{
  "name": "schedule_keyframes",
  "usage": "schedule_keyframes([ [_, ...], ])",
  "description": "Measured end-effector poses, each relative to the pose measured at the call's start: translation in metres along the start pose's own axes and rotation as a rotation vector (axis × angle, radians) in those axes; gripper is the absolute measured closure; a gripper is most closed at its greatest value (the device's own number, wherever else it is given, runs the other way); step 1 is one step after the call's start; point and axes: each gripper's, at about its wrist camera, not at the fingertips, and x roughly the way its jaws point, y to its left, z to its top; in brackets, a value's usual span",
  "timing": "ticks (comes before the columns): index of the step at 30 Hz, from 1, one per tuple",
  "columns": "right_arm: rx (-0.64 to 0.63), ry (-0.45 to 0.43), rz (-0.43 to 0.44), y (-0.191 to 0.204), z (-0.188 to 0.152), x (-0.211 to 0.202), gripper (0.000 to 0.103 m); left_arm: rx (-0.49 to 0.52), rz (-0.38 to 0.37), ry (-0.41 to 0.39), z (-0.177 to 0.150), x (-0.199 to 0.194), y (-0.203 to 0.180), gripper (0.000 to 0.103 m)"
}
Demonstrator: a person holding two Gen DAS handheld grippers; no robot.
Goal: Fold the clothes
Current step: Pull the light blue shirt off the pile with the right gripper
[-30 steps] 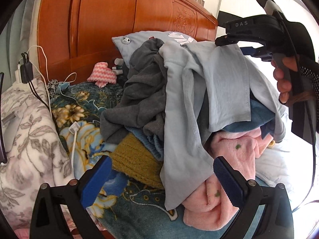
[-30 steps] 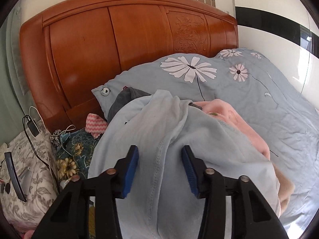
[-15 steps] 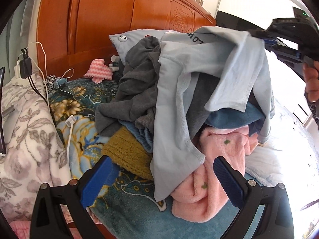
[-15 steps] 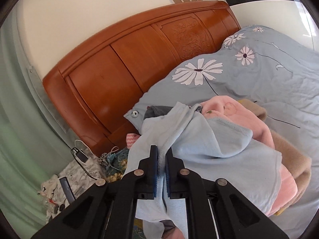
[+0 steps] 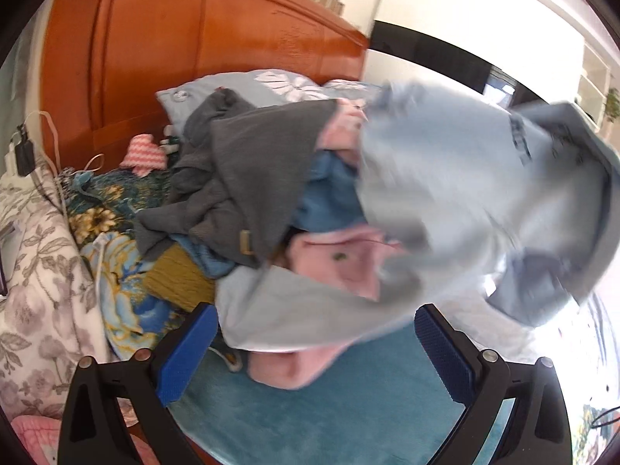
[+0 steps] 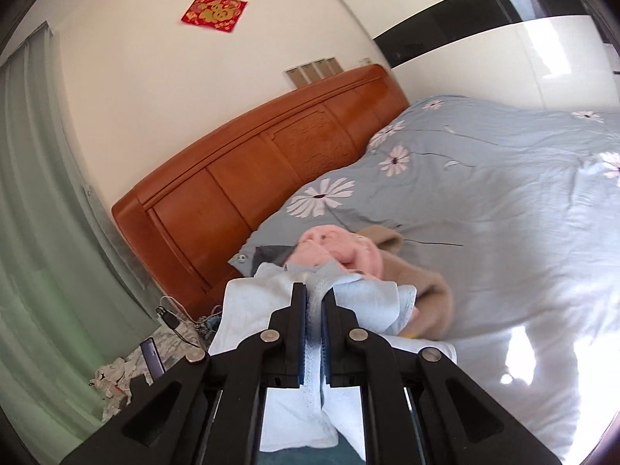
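A pile of clothes lies on the bed: a dark grey garment (image 5: pixel 248 178), a pink fleece (image 5: pixel 341 259), a blue piece (image 5: pixel 329 201) and a mustard knit (image 5: pixel 178 279). A light blue sweatshirt (image 5: pixel 457 193) hangs blurred, lifted off the pile to the right. My right gripper (image 6: pixel 314 302) is shut on a fold of that light blue sweatshirt (image 6: pixel 372 302) and holds it high above the bed. My left gripper (image 5: pixel 316 345) is open and empty, low in front of the pile.
A wooden headboard (image 6: pixel 240 178) stands behind the pile. A pale blue daisy duvet (image 6: pixel 484 193) covers the bed to the right. A teal blanket (image 5: pixel 348 407) lies under the left gripper. A floral blanket (image 5: pixel 35 271), cables and a charger (image 5: pixel 23 151) are at left.
My right gripper has risen and pulled the light blue sweatshirt up and to the right, off the pile. The grey garment and pink fleece are now uncovered. My left gripper stays open.
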Motion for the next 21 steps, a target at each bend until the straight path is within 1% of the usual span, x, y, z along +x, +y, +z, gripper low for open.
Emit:
schedule_keyframes([
  [4,0.072,-0.017,-0.155,-0.052,-0.037,-0.088,0.096,0.062,-0.079,0.036,-0.013,-0.003,-0.051,0.0],
  [10,0.217,-0.033,-0.401,-0.122,-0.108,-0.213,0.096,0.176,-0.193,0.09,-0.044,-0.001,-0.136,0.0],
  [12,0.274,-0.044,-0.445,-0.143,-0.134,-0.255,0.096,0.211,-0.23,0.11,-0.057,0.001,-0.166,0.0],
  [14,0.316,-0.03,-0.49,-0.16,-0.163,-0.285,0.096,0.239,-0.258,0.131,-0.071,0.004,-0.196,0.0],
  [16,0.348,0.001,-0.518,-0.175,-0.192,-0.307,0.096,0.263,-0.28,0.159,-0.085,0.008,-0.222,0.0],
  [18,0.396,0.026,-0.527,-0.193,-0.221,-0.324,0.096,0.293,-0.293,0.193,-0.099,0.012,-0.249,0.0],
  [21,0.429,0.049,-0.531,-0.215,-0.251,-0.336,0.096,0.338,-0.3,0.251,-0.12,0.023,-0.285,0.0],
])
